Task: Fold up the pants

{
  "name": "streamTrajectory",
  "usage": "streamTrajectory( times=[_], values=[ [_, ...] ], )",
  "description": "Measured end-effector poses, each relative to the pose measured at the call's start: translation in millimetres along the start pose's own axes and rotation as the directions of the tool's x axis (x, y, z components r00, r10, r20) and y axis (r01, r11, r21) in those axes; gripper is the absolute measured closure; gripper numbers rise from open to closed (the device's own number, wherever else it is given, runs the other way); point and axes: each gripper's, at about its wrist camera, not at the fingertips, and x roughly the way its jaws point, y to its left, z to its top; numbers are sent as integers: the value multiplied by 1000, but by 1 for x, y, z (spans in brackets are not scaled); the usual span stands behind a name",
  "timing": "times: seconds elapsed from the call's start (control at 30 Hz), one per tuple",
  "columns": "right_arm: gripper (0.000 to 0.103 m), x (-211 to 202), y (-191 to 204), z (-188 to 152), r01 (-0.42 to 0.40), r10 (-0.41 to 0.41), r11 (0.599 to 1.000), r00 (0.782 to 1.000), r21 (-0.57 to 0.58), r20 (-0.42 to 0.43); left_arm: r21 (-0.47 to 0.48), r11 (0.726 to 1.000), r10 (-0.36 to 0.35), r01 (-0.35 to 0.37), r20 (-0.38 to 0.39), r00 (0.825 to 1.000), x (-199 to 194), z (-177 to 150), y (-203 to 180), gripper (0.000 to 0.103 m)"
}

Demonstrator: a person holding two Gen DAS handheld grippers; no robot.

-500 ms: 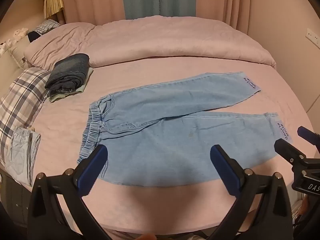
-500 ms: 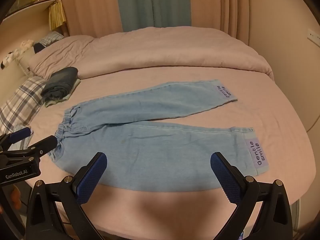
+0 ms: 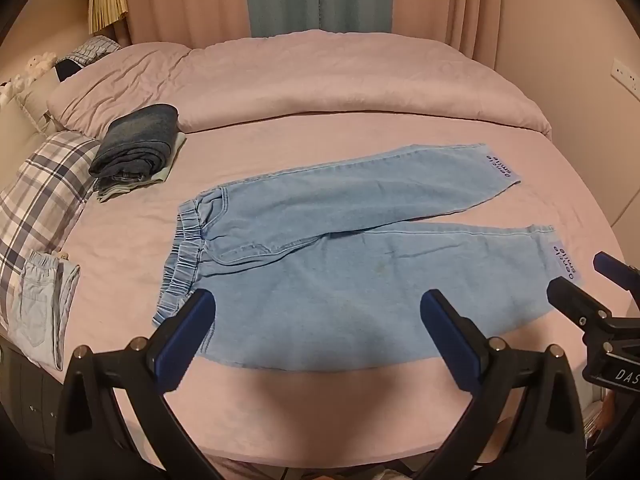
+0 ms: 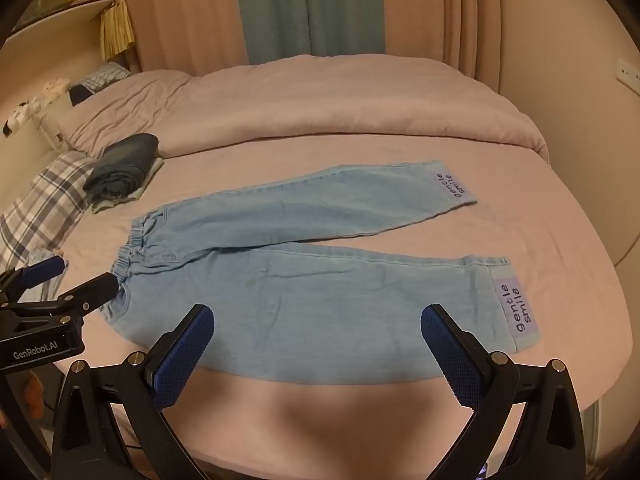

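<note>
Light blue denim pants (image 3: 340,264) lie flat on the pink bed, waistband to the left, both legs spread to the right with "gentle smile" cuff patches. They also show in the right wrist view (image 4: 304,280). My left gripper (image 3: 318,320) is open and empty, held above the near edge of the pants by the waist end. My right gripper (image 4: 318,332) is open and empty above the near leg. Each gripper shows in the other's view: the right one (image 3: 580,284) near the cuff, the left one (image 4: 76,280) near the waistband.
A folded dark denim garment (image 3: 136,146) lies on a pale cloth at the back left. A plaid pillow (image 3: 40,196) and another light denim item (image 3: 38,300) lie at the left edge. A rolled pink duvet (image 3: 320,80) spans the back. The bed's front edge is close below the grippers.
Almost nothing differs; both grippers stay open and hover in nearly the same place over the pants' near edge.
</note>
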Motion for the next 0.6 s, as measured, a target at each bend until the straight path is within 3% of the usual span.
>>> streamTrajectory(
  times=[0.6],
  values=[
    [0,-1,5,2,1,-1,1000,1000,-11,5,-8,1000,-4,4,-3,1000,1,1,4,0]
  ],
)
